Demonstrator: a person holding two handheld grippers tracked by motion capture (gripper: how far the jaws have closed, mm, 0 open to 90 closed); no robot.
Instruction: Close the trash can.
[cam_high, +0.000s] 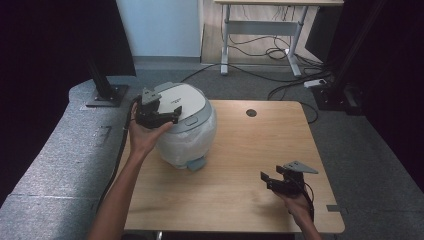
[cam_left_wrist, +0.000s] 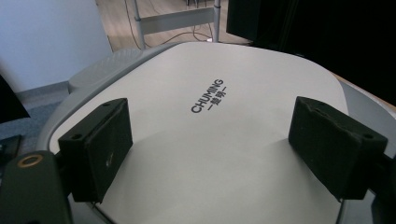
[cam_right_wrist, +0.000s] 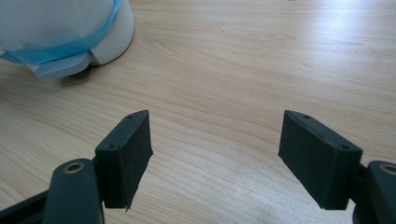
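The cooker (cam_high: 186, 127) is sitting at the counter's (cam_high: 240, 165) ten o'clock, a white pot wrapped in a thin film with a grey lid (cam_left_wrist: 219, 116) on top. The left tongs (cam_high: 161, 115) are hovering over the lid's near left part, spread wide with nothing between the pads (cam_left_wrist: 100, 149); in the left gripper view the lid's print lies midway between them. The right tongs (cam_high: 270, 181) are waiting near the counter's five o'clock, well apart from the cooker, also spread and holding nothing.

The step in hand is likely opening or steadying the lid. To do it well, the left tongs should be heading for the small grey latch (cam_high: 192, 120) at the lid's six o'clock edge instead of the smooth top, which offers no grip. A press straight down on that latch is the safer move; a sideways shove could slide the pot across the wood. The right tongs could be coming in at the body's three o'clock side to brace it, staying off the film, which looks slippery.
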